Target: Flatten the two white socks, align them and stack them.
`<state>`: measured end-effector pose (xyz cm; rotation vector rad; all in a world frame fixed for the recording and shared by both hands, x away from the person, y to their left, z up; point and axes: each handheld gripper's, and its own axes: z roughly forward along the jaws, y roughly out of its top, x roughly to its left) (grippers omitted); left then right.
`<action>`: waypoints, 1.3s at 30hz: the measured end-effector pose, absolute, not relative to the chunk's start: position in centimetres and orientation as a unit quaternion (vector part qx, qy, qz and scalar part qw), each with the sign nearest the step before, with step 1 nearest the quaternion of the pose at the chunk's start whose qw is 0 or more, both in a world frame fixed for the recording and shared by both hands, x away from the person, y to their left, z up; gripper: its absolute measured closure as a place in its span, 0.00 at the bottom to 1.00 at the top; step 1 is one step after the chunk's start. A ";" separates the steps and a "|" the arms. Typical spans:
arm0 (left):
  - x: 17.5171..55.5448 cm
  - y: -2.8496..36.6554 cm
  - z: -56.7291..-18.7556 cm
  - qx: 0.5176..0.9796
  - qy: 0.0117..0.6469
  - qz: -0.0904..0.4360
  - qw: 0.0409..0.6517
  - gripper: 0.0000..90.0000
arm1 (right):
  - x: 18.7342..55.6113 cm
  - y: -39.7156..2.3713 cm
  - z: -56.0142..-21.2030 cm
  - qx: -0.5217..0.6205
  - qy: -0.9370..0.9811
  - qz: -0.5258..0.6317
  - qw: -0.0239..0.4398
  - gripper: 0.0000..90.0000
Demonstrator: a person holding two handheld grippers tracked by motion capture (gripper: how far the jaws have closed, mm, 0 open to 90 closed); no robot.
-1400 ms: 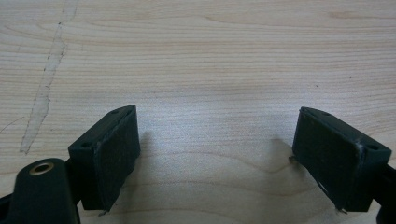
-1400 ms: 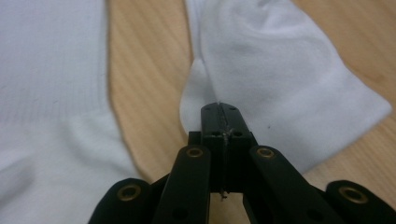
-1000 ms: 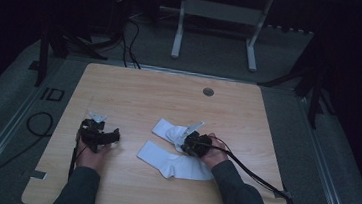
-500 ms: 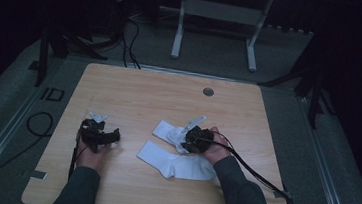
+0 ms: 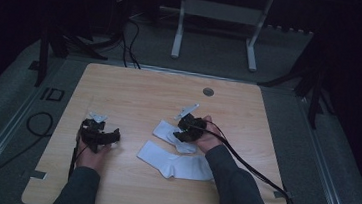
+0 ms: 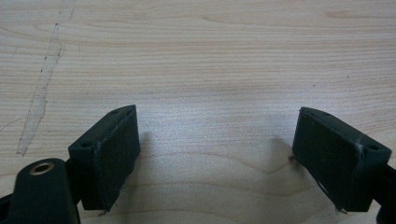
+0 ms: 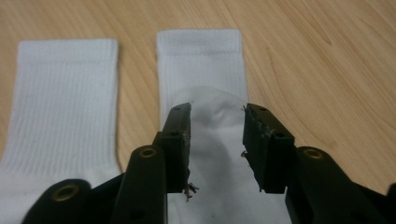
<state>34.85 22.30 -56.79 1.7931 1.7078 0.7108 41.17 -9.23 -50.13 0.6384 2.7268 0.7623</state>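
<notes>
R gripper (image 7: 217, 140): jaws just been opening, partway apart, nothing gripped.
Sock (image 7: 205, 88): under/ahead of its jaws (2nd sock (image 7: 60, 98) beside).
L gripper (image 6: 219, 154): wide open, empty, over table (image 6: 210, 56).

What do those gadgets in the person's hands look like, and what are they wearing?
Each hand holds a black gripper: left gripper, right gripper. Both have two flat rectangular black pads and brass-ringed holes. A black cable trails from the right one. The sleeves are dark grey.
</notes>
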 end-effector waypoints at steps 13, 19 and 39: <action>34.8 22.3 -56.8 0.669 0.636 0.264 0.278 0.17 | 42.5 -8.5 -50.5 0.237 0.928 0.263 0.119 0.65; 34.8 22.3 -56.8 0.669 0.636 0.264 0.278 0.17 | 43.0 -8.5 -50.6 0.242 0.926 0.267 0.115 0.70; 34.8 22.3 -56.8 0.669 0.636 0.264 0.278 0.17 | 43.2 -7.4 -53.3 0.236 0.936 0.250 0.077 0.74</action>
